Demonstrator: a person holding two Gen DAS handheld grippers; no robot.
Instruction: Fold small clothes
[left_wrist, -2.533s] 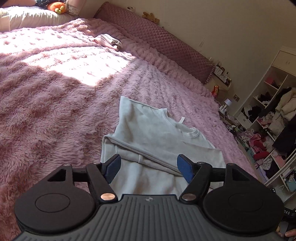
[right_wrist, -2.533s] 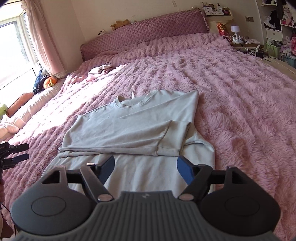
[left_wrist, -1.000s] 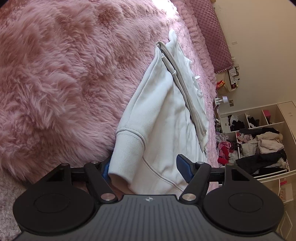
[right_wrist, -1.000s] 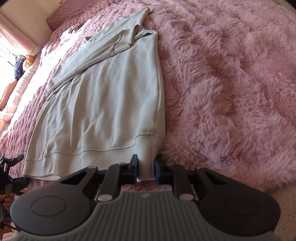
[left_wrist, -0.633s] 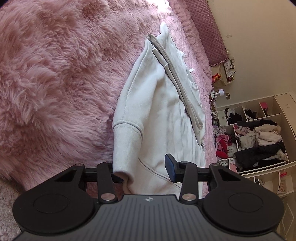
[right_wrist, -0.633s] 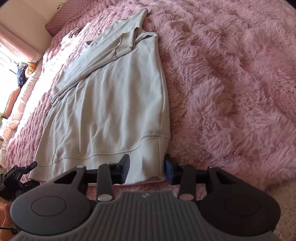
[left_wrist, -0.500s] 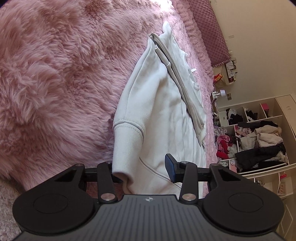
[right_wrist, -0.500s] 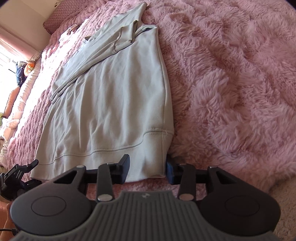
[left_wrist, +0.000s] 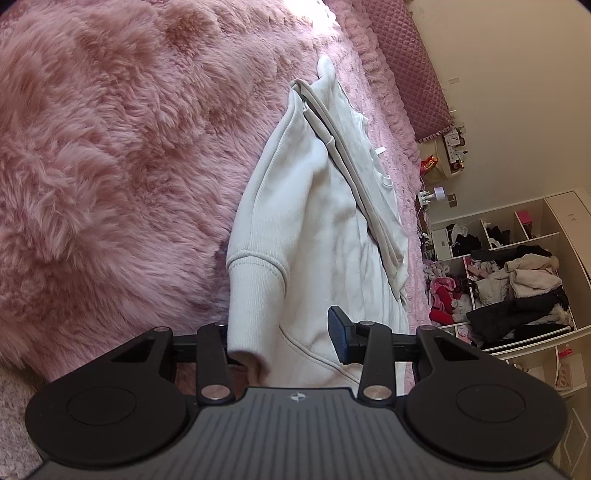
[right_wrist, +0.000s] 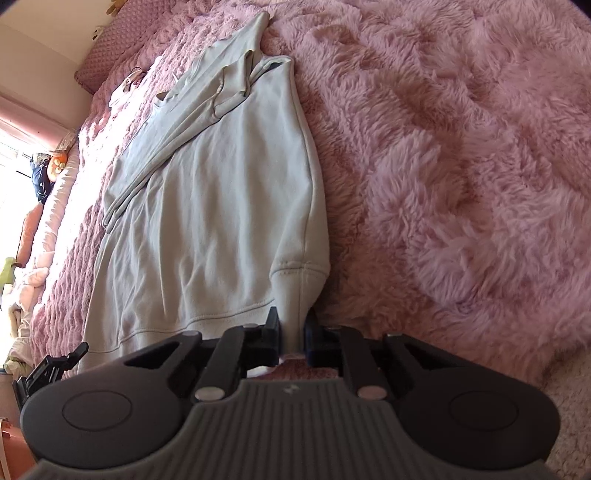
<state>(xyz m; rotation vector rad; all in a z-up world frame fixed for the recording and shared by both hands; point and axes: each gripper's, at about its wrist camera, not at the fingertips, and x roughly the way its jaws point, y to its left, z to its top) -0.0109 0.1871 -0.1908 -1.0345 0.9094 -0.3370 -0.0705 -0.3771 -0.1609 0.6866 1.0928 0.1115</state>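
Note:
A pale grey sweatshirt (left_wrist: 325, 206) lies on the pink fluffy bed cover (left_wrist: 110, 147), sleeves folded across its chest. My left gripper (left_wrist: 280, 336) is open around the sweatshirt's left hem corner; the ribbed hem lies between the fingers, and the left finger is hidden behind the cloth. In the right wrist view the sweatshirt (right_wrist: 207, 192) stretches away from me. My right gripper (right_wrist: 293, 332) is shut on its right hem corner, which is pinched between the two fingers. The left gripper (right_wrist: 51, 363) shows at the far left hem corner there.
The quilted pink headboard (left_wrist: 410, 62) runs along the far end. White shelves (left_wrist: 517, 280) stuffed with clothes stand to the right of the bed. Pillows and soft toys (right_wrist: 40, 177) lie by the window side. A small garment (right_wrist: 125, 85) lies near the headboard.
My right gripper has closed on the right hem corner, which it only straddled half a second ago. The left gripper stays open around the left hem corner, barely moved.

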